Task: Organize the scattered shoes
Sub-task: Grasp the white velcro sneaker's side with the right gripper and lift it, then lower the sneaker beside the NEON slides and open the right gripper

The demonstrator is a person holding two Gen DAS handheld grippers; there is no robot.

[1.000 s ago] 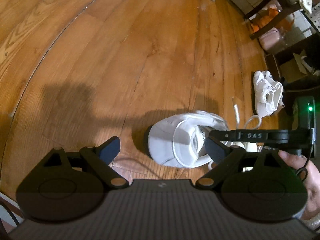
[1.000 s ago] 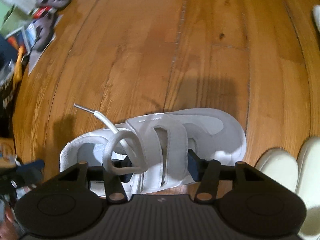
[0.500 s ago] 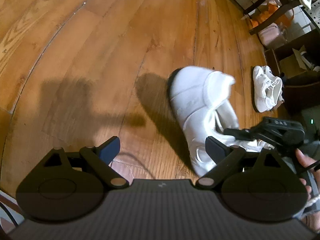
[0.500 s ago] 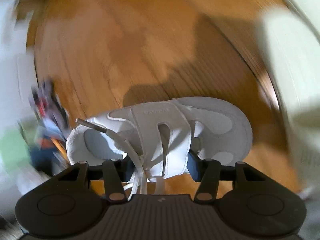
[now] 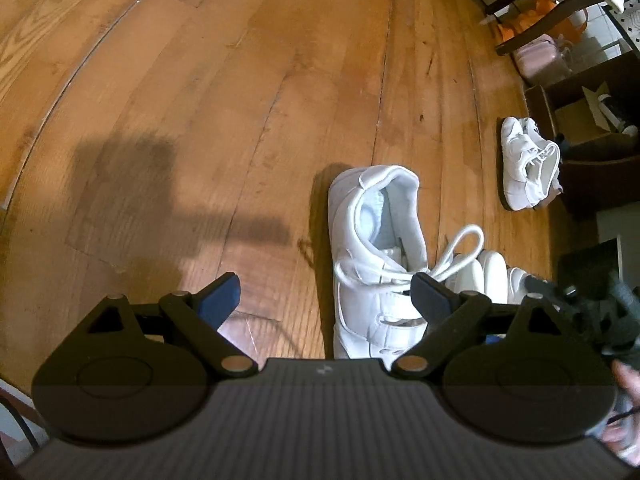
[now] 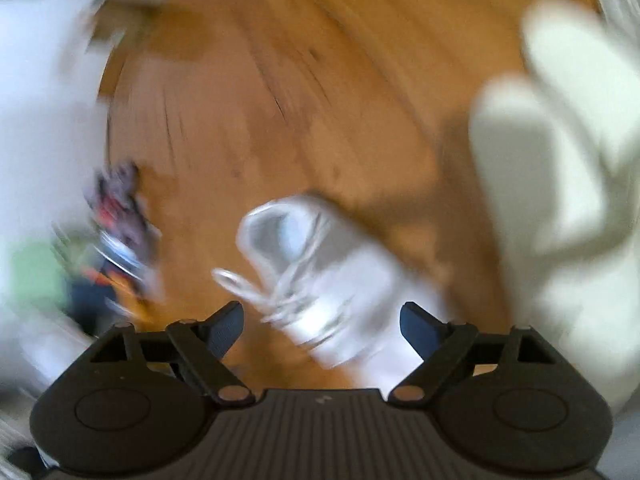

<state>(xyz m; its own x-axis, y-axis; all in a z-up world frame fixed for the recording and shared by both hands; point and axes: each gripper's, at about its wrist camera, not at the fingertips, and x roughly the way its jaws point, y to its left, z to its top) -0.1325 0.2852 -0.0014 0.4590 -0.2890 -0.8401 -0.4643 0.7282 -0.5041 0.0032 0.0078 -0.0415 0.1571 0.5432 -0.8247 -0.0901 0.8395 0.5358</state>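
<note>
The right gripper [image 6: 322, 322] has just spread its fingers, releasing the white shoe [image 5: 376, 256], which now lies on the floor [image 5: 240, 100] beside another pair. The left gripper [image 5: 326, 294] hovers open and empty.

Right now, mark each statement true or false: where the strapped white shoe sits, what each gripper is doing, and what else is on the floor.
1. The white shoe lies on the wooden floor. True.
2. The right gripper is clamped on it. False: its jaws have just been opening and stand clear.
3. The left gripper is open and empty. True.
4. A white pair sits by the cardboard box. True.
5. The shoe's laces are tied. False: loose.
</note>
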